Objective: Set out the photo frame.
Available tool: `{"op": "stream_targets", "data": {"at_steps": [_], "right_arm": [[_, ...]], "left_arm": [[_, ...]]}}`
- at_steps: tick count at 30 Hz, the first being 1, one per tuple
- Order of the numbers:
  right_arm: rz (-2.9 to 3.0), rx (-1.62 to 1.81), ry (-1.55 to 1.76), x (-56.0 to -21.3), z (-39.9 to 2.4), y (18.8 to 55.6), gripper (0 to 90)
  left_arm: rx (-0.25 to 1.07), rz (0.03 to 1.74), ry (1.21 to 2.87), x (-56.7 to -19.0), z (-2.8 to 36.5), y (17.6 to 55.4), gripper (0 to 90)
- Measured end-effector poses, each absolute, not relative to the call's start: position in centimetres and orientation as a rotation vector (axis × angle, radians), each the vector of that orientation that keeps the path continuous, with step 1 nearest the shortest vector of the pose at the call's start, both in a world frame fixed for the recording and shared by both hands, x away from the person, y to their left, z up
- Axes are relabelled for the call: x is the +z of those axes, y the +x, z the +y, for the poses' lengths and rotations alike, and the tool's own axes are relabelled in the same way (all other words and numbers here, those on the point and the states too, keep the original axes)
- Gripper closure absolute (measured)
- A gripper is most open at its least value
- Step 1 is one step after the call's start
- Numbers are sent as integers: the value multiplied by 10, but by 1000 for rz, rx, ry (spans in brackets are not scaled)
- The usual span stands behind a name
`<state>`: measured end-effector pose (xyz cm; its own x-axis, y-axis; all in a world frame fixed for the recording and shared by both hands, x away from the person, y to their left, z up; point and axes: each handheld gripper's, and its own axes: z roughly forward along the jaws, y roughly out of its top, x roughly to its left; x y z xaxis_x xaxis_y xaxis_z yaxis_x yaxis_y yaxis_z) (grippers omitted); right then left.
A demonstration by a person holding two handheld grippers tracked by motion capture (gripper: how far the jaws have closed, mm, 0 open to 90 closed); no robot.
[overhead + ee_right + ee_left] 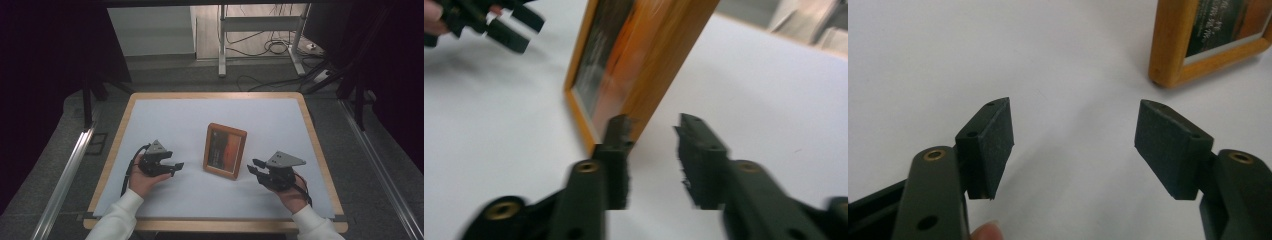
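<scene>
Right gripper (256,166) sits lower right of the high view, just beside the near right corner of the picture frame (225,150). Jaws stand at a narrow gap with nothing between them; pads not on the wood yet, and its own view is blurred. Left gripper (176,167) is lower left of centre, jaws wide apart, empty, hovering over bare bench (165,117) a little way from the frame's left edge.

Progress, my read: early. Frame stands upright near the middle of the bench, leaning slightly back, untouched by either gripper. Approach is done on the right side; grasp and whatever move follows are all left.

Materials: frame is orange-brown wood, smooth finish, rounded corners, flat rectangular border around a dark glossy pane. Looks rigid, thin edge-on, so a pinch across the side rail should hold. Bench top is a matte white sheet with a light wooden rim. Gripper pads (1168,145) are black, blocky, faintly grainy rubber.
</scene>
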<state>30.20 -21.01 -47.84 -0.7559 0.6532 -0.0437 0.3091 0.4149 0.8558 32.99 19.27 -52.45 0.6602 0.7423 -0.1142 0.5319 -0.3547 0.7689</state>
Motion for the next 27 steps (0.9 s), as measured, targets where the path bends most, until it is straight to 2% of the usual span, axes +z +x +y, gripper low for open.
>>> {"op": "stream_targets", "data": {"at_steps": [2, 5, 16, 27], "right_arm": [[2332, 1263, 801, -482, -209, 301, 820], [2376, 1265, 764, -485, -203, 299, 893], [2508, 1196, 656, -506, -167, 290, 899], [2535, 1145, 660, -518, -154, 298, 900]], "left_arm": [[322, 991, 2043, -524, 193, 325, 315], [330, 996, 2031, -523, 195, 318, 315], [326, 969, 2051, -527, 193, 312, 316], [326, 963, 2062, -529, 194, 314, 316]]}}
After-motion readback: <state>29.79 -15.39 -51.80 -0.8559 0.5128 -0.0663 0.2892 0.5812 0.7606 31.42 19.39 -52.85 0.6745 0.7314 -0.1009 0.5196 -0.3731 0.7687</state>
